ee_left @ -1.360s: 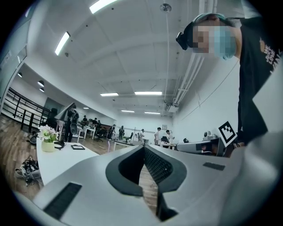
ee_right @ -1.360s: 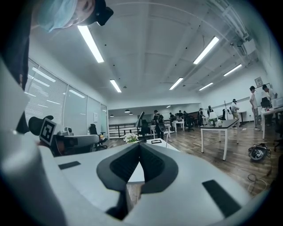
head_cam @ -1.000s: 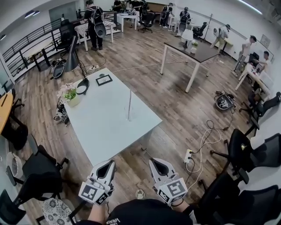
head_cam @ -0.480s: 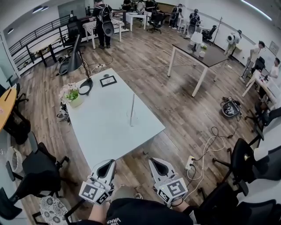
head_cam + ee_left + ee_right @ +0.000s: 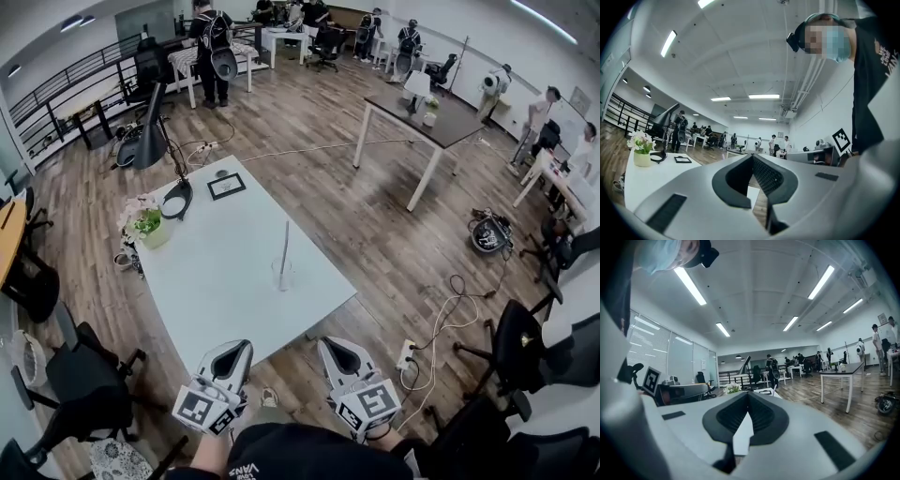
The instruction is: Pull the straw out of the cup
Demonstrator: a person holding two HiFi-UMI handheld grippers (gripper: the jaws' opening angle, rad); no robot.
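A clear cup (image 5: 281,274) stands on the white table (image 5: 211,281), near its right edge, with a pale straw (image 5: 285,242) standing upright in it. Both grippers hang level in front of the person's body, short of the table's near corner and well apart from the cup. In the head view the left gripper (image 5: 241,346) is shut with nothing held, and the right gripper (image 5: 326,343) is shut the same way. The left gripper view shows its jaws (image 5: 752,156) closed tip to tip, and the right gripper view shows its jaws (image 5: 748,394) closed too.
On the table's far left stand a flower pot (image 5: 150,225), a black desk lamp (image 5: 174,197) and a small black frame (image 5: 226,186). Office chairs (image 5: 89,380) crowd the left; a power strip with cables (image 5: 407,352) lies on the floor at right. People stand far back.
The table, cup and straw have drawn nearer in the head view. Both grippers stay shut and keep the same place low in the picture.
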